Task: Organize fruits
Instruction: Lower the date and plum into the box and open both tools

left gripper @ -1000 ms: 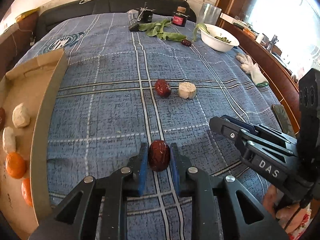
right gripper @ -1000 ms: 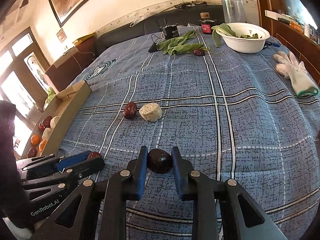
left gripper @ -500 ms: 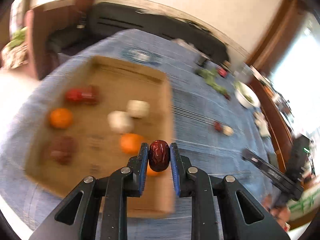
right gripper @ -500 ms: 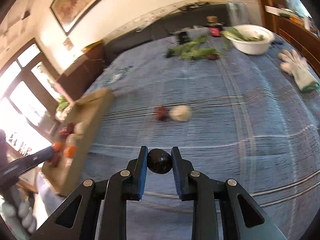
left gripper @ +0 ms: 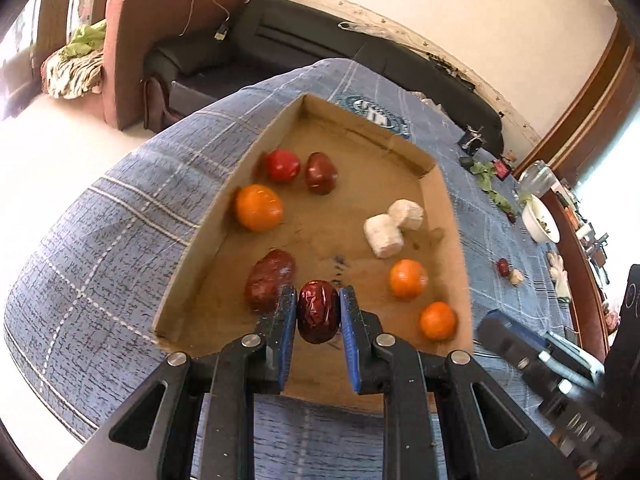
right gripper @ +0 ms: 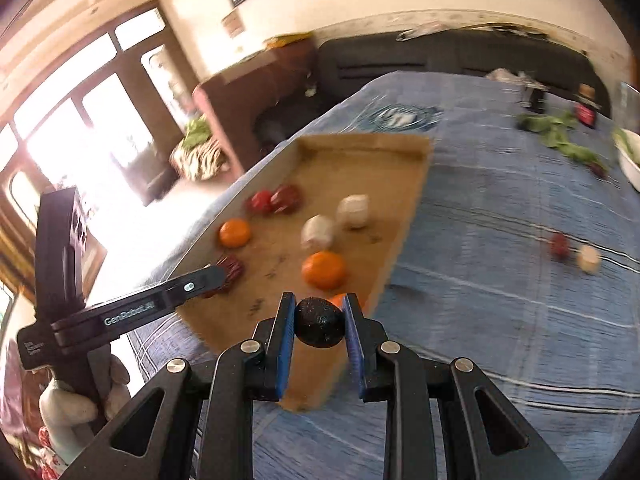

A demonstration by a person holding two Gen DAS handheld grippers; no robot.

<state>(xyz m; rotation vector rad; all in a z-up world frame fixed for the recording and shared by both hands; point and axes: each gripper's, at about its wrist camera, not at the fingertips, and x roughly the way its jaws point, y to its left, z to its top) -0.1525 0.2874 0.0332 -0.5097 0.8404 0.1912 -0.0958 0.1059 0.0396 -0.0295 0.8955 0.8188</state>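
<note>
Black left claw (left gripper: 318, 314) with blue pads (left gripper: 286, 328), silver screws, "GenRobot.AI" lettering.

The left gripper (left gripper: 318, 312) pinches a wrinkled red date (left gripper: 317, 311) between its blue pads, above the near end of a cardboard tray (left gripper: 448, 216) — inside lie three oranges (left gripper: 258, 207), other dates (left gripper: 271, 278) and two white chunks (left gripper: 383, 235). The right gripper (left gripper: 532, 350) shows at lower right — blurred.

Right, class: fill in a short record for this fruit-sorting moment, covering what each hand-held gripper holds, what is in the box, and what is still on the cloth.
left hand-held gripper: shut on red date, over the cardboard box
right hand-held gripper: shut on dark round fruit, at the box's near edge
in box: oranges, red dates, white pieces
still on cloth: one red date beside one white piece
</note>
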